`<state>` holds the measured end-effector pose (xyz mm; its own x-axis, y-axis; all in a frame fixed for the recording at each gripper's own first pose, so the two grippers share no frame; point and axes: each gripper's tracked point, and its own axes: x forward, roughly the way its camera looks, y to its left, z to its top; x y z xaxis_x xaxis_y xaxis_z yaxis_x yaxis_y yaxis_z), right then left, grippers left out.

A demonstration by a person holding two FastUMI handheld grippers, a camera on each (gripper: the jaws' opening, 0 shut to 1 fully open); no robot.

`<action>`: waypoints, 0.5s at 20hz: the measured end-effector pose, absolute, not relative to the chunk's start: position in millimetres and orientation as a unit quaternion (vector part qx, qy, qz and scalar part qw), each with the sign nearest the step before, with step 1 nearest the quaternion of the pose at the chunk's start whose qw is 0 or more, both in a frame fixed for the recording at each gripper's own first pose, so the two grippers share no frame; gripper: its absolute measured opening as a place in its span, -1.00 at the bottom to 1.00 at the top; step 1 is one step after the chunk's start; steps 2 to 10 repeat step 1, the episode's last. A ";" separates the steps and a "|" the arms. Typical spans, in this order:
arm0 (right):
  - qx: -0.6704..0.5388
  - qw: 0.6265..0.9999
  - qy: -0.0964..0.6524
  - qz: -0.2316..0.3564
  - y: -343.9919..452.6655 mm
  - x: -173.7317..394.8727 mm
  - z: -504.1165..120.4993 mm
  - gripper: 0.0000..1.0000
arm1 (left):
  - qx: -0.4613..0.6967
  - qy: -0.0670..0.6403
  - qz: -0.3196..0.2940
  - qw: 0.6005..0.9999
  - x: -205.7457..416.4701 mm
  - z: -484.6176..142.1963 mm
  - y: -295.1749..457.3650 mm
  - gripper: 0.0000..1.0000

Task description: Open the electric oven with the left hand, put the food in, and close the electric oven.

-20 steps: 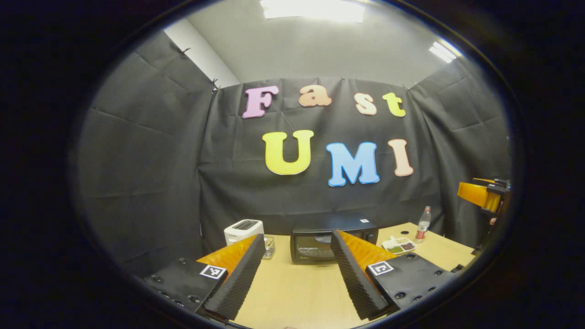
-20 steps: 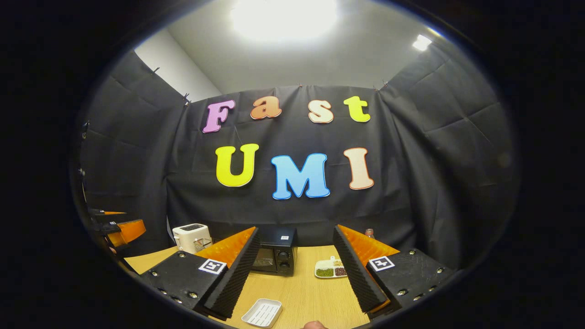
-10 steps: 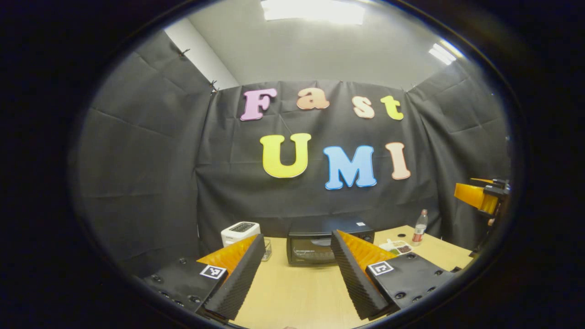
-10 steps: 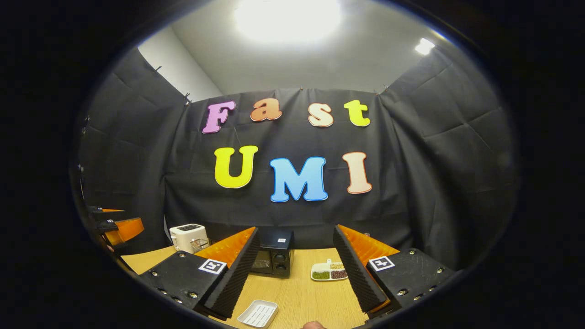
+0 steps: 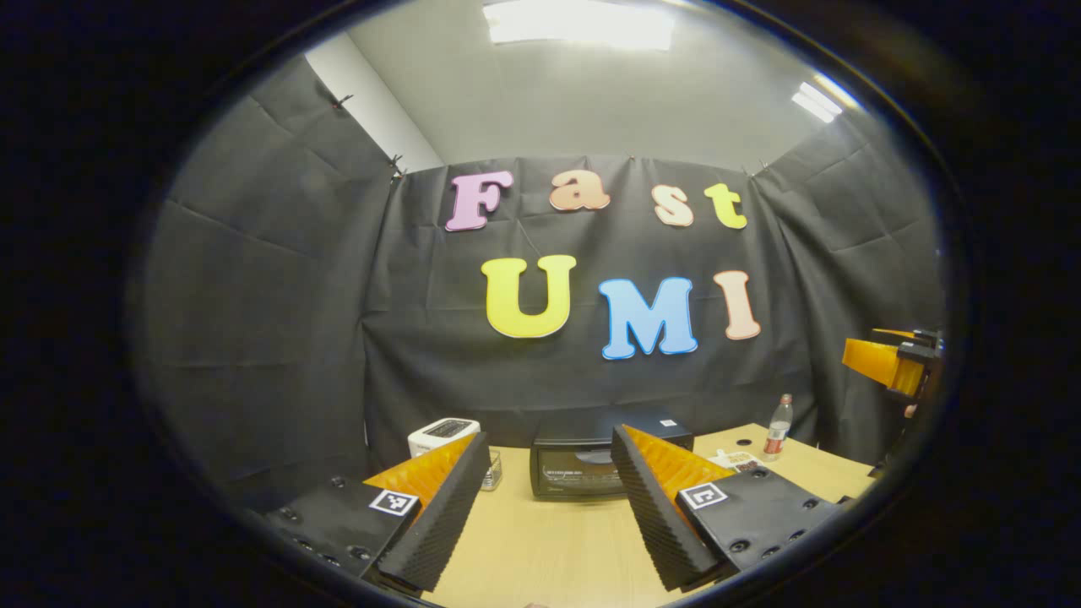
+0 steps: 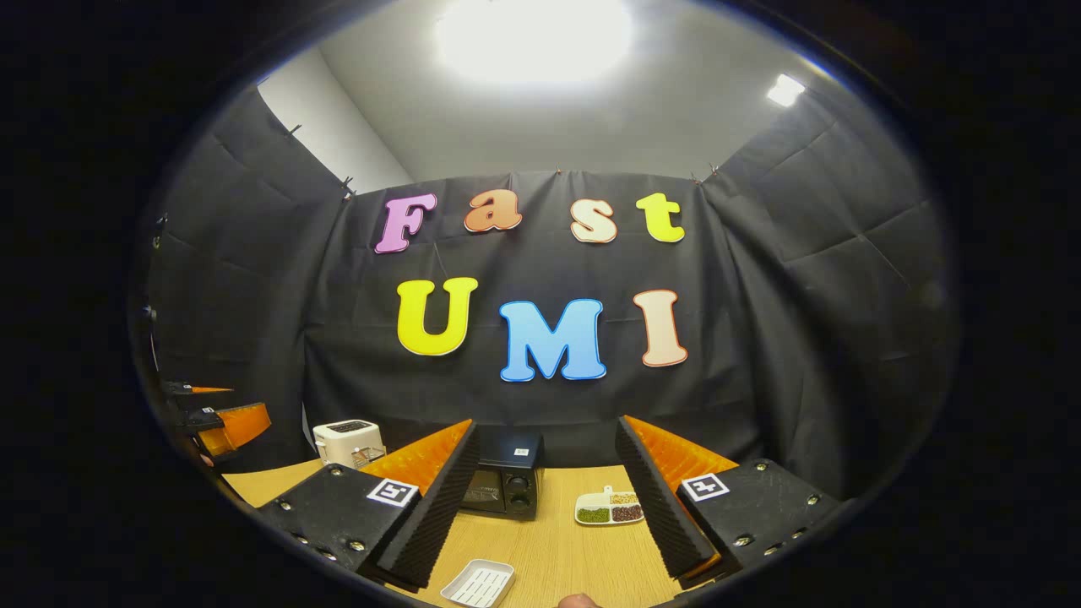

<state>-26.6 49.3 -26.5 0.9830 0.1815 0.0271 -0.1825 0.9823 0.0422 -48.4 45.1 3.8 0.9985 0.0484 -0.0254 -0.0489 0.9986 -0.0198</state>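
Observation:
A black electric oven (image 5: pixel 574 471) stands at the back of the wooden table (image 5: pixel 549 549) with its door closed. My left gripper (image 5: pixel 549 447) is open, held well short of the oven, which shows between its fingers. In the right gripper view the oven (image 6: pixel 507 488) shows behind the left finger. A white divided plate of green and dark food (image 6: pixel 610 508) lies right of the oven. My right gripper (image 6: pixel 546 435) is open and holds nothing. The plate (image 5: pixel 736 460) peeks out behind the left gripper's right finger.
A white toaster (image 5: pixel 443 435) and a small glass jar (image 5: pixel 490 471) stand left of the oven. A bottle (image 5: pixel 777 426) stands at the far right. A white ribbed tray (image 6: pixel 479 583) lies near the front edge. The other gripper (image 6: pixel 224 422) hangs at the left.
Both views have tilted up a little, so the oven, plate and toaster sit lower in the views. Both grippers stay open and nothing on the table has moved.

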 end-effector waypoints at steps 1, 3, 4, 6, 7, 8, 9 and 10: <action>0.022 0.996 -0.013 0.089 49.5 -27.1 -25.6 0.95 | -0.011 0.011 0.025 1.000 -47.2 3.8 45.2 1.00; 0.022 0.996 -0.013 0.089 49.5 -27.1 -25.6 0.95 | -0.011 0.011 0.025 1.000 -47.2 3.8 45.2 1.00; 0.022 0.996 -0.013 0.089 49.5 -27.1 -25.6 0.95 | -0.011 0.011 0.025 1.000 -47.2 3.8 45.2 1.00; 0.022 0.996 -0.013 0.089 49.5 -27.1 -25.6 0.95 | -0.011 0.011 0.025 1.000 -47.2 3.8 45.2 1.00; 0.022 0.996 -0.013 0.089 49.5 -27.1 -25.6 0.95 | -0.011 0.011 0.025 1.000 -47.2 3.8 45.2 1.00; 0.022 0.996 -0.013 0.089 49.5 -27.1 -25.6 0.95 | -0.011 0.011 0.025 1.000 -47.2 3.8 45.2 1.00; 0.022 0.996 -0.013 0.089 49.5 -27.1 -25.6 0.95 | -0.011 0.011 0.025 1.000 -47.2 3.8 45.2 1.00; 0.022 0.996 -0.013 0.089 49.5 -27.1 -25.6 0.95 | -0.011 0.011 0.025 1.000 -47.2 3.8 45.2 1.00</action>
